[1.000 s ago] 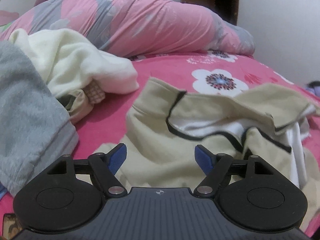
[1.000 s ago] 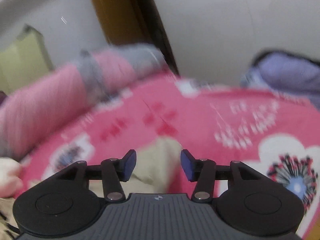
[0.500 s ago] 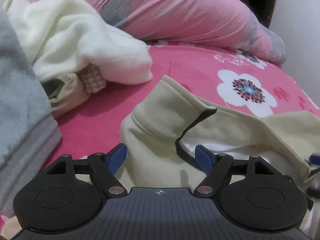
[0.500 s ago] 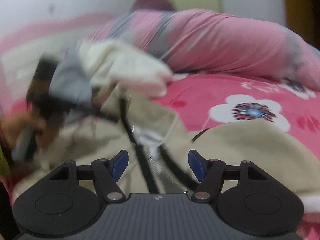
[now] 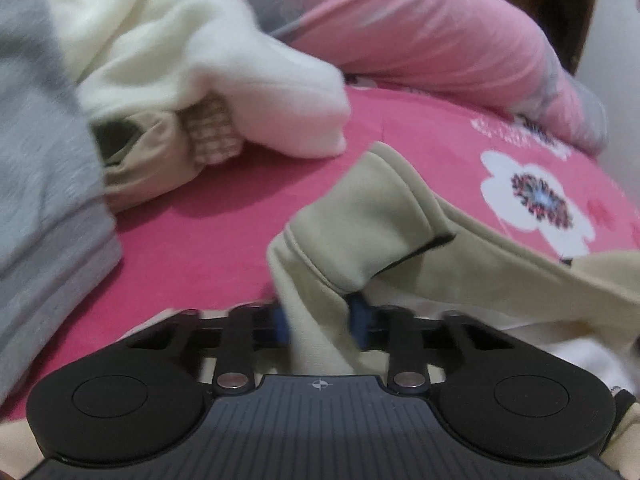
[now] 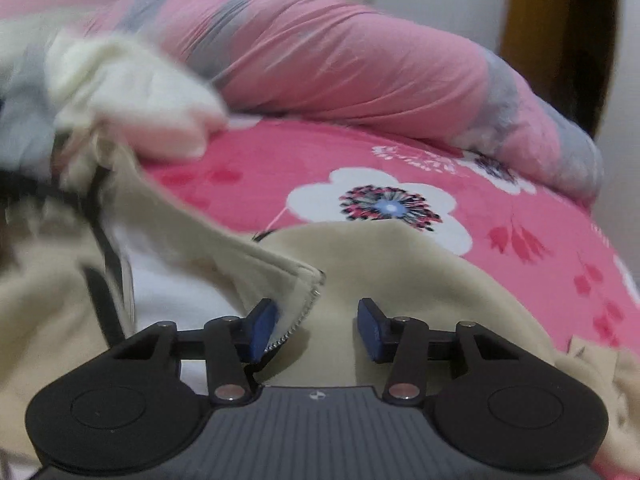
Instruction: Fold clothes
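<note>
A beige zip jacket with black trim and white lining [image 5: 360,216] lies crumpled on the pink floral bed. My left gripper [image 5: 320,320] is shut on a fold of its beige cloth near the collar. In the right wrist view the same jacket [image 6: 380,264] lies under my right gripper [image 6: 316,328], which is open; its left finger [image 6: 262,330] touches the zipper edge and beige cloth sits between the jaws.
A cream fleece garment [image 5: 192,60] and a grey garment [image 5: 36,160] are piled at the left. A pink and grey rolled duvet [image 5: 420,28] lies along the back of the bed [image 5: 200,240]. A wall and a dark doorway [image 6: 576,52] stand behind.
My left gripper has moved forward and closed on the jacket's cloth. My right gripper has swung round from the bed's far side onto the jacket's zipper edge, still open.
</note>
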### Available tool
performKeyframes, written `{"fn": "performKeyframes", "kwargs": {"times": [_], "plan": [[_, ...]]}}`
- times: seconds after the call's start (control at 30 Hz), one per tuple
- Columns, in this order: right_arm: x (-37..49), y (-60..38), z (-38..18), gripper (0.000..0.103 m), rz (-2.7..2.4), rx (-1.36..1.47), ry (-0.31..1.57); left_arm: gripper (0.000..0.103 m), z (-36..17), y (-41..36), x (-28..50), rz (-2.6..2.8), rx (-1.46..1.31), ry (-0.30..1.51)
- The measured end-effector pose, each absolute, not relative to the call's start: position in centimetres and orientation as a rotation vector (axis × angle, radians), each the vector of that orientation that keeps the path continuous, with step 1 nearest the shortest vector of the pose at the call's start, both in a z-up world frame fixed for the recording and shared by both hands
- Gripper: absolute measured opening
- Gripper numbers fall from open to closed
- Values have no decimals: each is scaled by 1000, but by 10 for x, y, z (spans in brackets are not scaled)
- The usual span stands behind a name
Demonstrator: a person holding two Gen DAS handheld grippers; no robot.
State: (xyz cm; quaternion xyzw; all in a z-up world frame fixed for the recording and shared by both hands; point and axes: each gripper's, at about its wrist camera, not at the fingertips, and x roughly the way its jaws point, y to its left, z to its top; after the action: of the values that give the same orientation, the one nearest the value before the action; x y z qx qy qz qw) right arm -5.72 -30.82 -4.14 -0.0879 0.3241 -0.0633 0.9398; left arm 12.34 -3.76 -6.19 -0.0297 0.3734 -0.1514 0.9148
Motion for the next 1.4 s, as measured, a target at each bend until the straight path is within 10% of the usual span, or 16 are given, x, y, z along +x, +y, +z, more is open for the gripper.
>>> {"fn": "performKeyframes", "kwargs": {"times": [0.1, 0.3, 0.83, 1.4], "plan": [[-57, -276, -56, 48, -85, -427, 678, 8, -54, -20, 113, -323, -118, 754], [-72, -281, -23, 13, -237, -431, 523, 6, -10, 12, 64, -409, -153, 564], [-287, -263, 193, 9, -516, -239, -258, 6, 176, 44, -110, -721, -149, -111], [-418, -267, 229, 8, -618, -179, -550, 6, 255, 37, -179, -822, -188, -396]]}}
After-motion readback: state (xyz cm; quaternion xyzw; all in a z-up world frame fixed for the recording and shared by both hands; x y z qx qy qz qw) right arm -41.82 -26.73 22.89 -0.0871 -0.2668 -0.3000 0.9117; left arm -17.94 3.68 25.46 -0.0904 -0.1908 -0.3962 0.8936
